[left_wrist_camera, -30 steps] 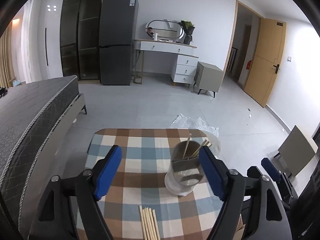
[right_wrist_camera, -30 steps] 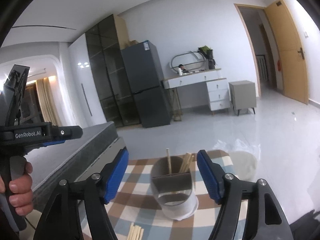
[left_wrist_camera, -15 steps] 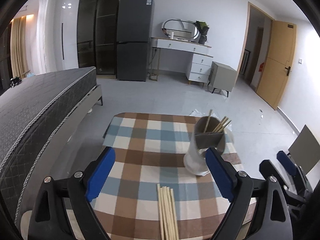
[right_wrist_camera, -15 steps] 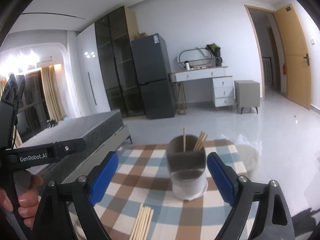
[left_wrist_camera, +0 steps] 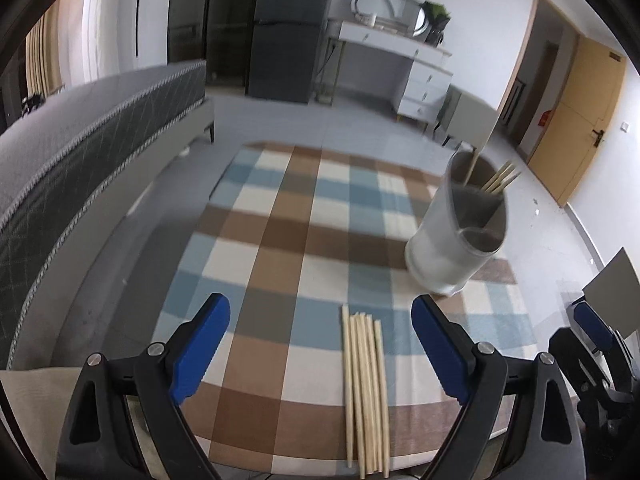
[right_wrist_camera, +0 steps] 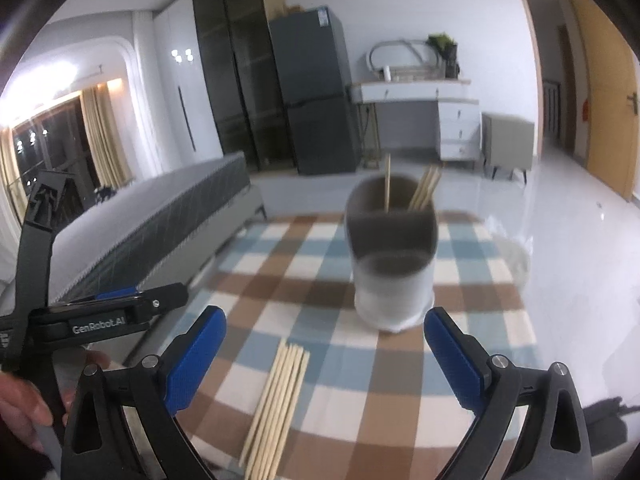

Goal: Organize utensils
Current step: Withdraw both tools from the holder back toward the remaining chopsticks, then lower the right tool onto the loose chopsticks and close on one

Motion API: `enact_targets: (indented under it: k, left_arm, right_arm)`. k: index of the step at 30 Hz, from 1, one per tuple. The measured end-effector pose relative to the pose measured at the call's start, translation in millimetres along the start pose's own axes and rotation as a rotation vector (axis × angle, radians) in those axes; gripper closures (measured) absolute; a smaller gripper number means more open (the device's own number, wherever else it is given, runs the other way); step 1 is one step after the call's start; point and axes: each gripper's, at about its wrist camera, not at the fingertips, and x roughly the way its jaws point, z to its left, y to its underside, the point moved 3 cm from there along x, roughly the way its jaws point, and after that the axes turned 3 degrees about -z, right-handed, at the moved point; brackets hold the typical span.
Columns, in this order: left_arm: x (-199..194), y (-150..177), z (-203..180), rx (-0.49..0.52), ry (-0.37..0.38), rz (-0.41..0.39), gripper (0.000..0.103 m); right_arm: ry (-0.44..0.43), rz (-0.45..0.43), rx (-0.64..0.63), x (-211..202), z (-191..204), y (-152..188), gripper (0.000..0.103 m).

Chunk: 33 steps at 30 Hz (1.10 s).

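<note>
Hovering with nothing between its spread jaws, the left gripper (left_wrist_camera: 320, 344) faces the chopstick bundle (left_wrist_camera: 366, 392) at 6 o'clock on the checked surface (left_wrist_camera: 280, 220); holder (left_wrist_camera: 460, 232) at 2 o'clock. Right gripper (right_wrist_camera: 325, 356): jaws opening, empty. Best pinch one stick mid-length.

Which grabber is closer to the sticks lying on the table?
Left, probably. The left gripper hangs with the loose chopsticks between its open fingers. The right gripper, jaws opening, sits a bit farther back.
</note>
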Motion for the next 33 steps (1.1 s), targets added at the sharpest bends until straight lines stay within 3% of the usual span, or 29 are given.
enact_targets:
  k: [9,19,21,25,30,33]
  left_arm:
    - [26,12,23,-0.069,-0.042,0.087,0.014]
    - [29,6,30,-0.063,-0.062,0.086,0.014]
    - [29,5,34,-0.074,-0.066,0.090,0.014]
    - [36,6,40,-0.064,-0.106,0.134,0.014]
    - [43,7,52,-0.084,-0.138,0.165,0.014]
    - [48,8,59,-0.115,-0.153,0.197,0.014]
  right_arm:
    - [0.021,0.205,-0.022,53,6,31,0.004]
    - [0.022,0.332,-0.009,106,3,42,0.004]
    - [0.011,0.409,-0.020,120,4,49,0.009]
    - [0.006,0.529,-0.053,142,8,66,0.029]
    - [-0.018,0.597,-0.101,157,18,76,0.038]
    - [-0.010,0.631,-0.144,167,24,81,0.050]
